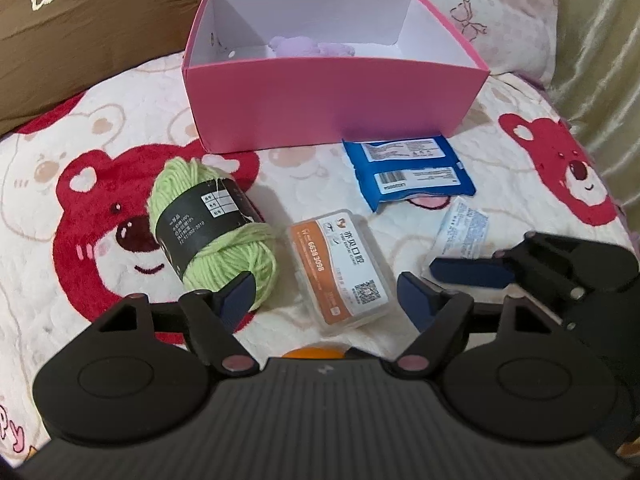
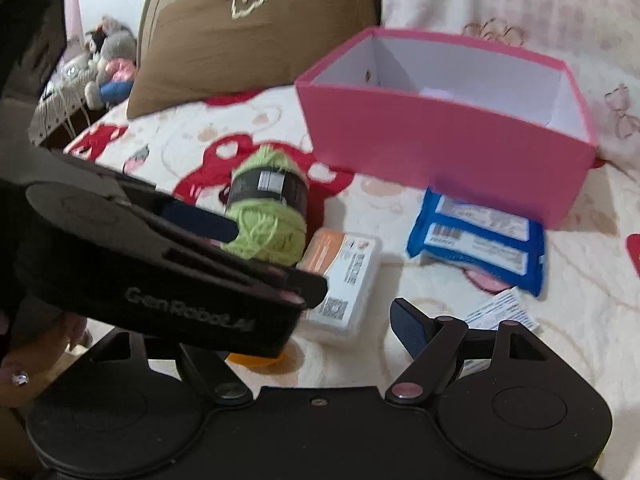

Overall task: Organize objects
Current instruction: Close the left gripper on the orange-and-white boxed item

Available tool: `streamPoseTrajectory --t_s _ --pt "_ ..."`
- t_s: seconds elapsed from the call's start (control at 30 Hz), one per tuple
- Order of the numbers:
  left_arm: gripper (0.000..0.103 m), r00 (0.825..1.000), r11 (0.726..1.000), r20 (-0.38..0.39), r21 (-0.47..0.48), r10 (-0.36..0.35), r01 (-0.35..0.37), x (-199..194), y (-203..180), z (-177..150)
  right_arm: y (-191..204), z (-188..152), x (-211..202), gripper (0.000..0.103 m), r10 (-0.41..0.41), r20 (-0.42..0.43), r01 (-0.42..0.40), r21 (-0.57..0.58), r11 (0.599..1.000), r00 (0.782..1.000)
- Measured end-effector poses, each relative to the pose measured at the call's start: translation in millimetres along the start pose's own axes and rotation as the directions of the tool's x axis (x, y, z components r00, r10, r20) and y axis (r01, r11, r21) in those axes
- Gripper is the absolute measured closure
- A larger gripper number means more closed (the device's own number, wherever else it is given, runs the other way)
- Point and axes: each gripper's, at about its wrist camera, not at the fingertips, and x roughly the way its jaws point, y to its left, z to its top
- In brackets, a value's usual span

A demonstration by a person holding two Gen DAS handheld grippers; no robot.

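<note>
A clear plastic case with an orange and white label (image 1: 340, 268) lies on the bear-print blanket (image 1: 100, 208), just ahead of my left gripper (image 1: 326, 292). The left gripper is open, one finger on each side of the case's near end, and the pads are off it. A green yarn ball (image 1: 212, 232) rests by its left finger. In the right wrist view my right gripper (image 2: 320, 332) is open. Its left finger is hidden behind the left gripper (image 2: 276, 260), which crosses in front. One of the right gripper's fingers (image 1: 472, 274) lies over a white sachet (image 1: 460, 232).
An open pink box (image 1: 332, 80) stands at the back with a purple item (image 1: 304, 46) inside. A blue packet (image 1: 408, 172) lies in front of it. Something orange (image 1: 312, 354) shows under the left gripper. A brown pillow (image 2: 240, 40) sits at the back left, with stuffed toys (image 2: 108, 64) beyond the bed's edge.
</note>
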Motion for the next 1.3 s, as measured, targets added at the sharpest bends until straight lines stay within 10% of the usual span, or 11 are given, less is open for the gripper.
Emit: streamPoseTrajectory --t_s 0.57,0.77,1.3 --pt "0.044 0.994 0.993 -0.097 -0.110 -0.051 0.040 32 15 -6 -24 -10 38 0.024 0.054 -0.050 -0.043 0.194 0.980 0.997" --pt "0.044 0.993 0.994 -0.112 -0.109 -0.035 0.023 40 14 -8 -25 -11 41 0.045 0.067 -0.055 -0.055 0.185 0.981 0.996" --pt "0.035 0.985 0.972 -0.127 -0.221 -0.113 0.083 56 18 -16 -18 -14 58 0.046 0.021 -0.059 -0.017 0.073 0.997 0.998"
